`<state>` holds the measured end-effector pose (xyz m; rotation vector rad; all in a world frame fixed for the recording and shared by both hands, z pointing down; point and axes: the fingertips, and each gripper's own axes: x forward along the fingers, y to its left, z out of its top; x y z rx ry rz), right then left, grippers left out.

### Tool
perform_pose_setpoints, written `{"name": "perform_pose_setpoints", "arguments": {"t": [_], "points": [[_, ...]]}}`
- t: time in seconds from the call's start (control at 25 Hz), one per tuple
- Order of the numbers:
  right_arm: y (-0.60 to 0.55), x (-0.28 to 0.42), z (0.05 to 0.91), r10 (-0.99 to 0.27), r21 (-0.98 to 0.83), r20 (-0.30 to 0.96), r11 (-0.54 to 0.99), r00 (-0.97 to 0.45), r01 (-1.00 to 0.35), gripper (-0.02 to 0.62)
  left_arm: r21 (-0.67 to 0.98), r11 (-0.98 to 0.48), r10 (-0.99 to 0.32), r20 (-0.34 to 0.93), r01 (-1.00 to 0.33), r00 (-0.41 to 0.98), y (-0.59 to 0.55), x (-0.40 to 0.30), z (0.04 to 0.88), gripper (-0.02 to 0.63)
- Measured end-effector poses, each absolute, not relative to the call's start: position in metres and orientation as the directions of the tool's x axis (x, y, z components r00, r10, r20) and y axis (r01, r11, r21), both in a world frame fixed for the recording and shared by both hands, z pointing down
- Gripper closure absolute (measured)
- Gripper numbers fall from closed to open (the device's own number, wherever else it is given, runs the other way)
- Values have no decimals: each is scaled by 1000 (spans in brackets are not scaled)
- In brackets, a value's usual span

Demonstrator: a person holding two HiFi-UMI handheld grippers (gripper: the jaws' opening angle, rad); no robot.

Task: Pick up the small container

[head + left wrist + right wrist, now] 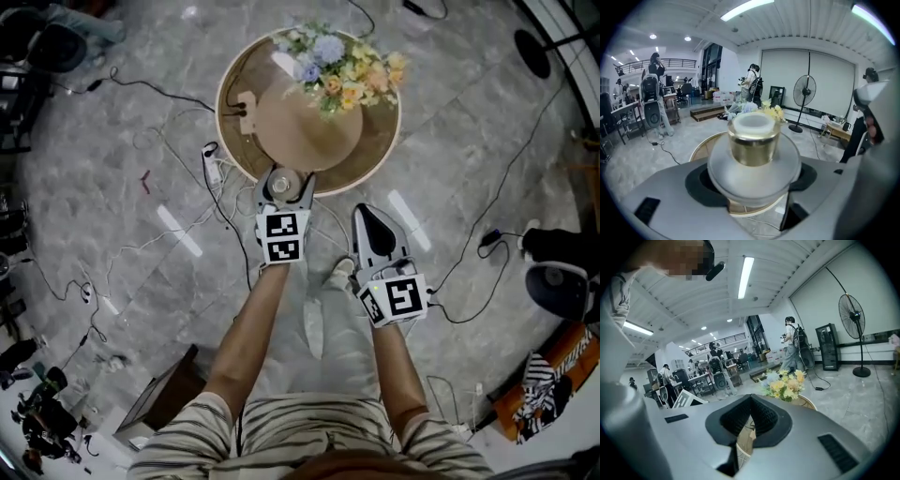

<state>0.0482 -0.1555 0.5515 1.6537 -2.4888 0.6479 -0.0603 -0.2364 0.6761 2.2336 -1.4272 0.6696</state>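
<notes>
The left forearm (pixel 248 319) is bare and stretches straight out toward the far side. Its left tool (pixel 281 180) points far, with the 2 jaws spread wide and pressed on either side of the small container (pixel 752 140). The right forearm (pixel 394 361) is also bare and drawn nearer to the body. The right tool (pixel 370 217) sits right of and nearer than the left one, angled slightly left, with its 2 jaws closed together on nothing.

Small container (pixel 280 187): only its top shows in head view, sides hidden by left gripper (pixel 284 178). Left gripper view: underside hidden behind jaws. Right gripper view: round table (pixel 809 402) mostly behind right gripper (pixel 749 414). Far people (pixel 752 84) too small to detail.
</notes>
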Motion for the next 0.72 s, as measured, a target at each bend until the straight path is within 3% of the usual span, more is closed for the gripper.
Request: {"name": "perform_pose_setpoints", "arguments": {"t": [0.72], "points": [[-139, 53, 400, -867, -255, 200, 404, -456, -879, 584, 67, -457, -771, 468, -887, 432, -185, -41, 460, 278]]}}
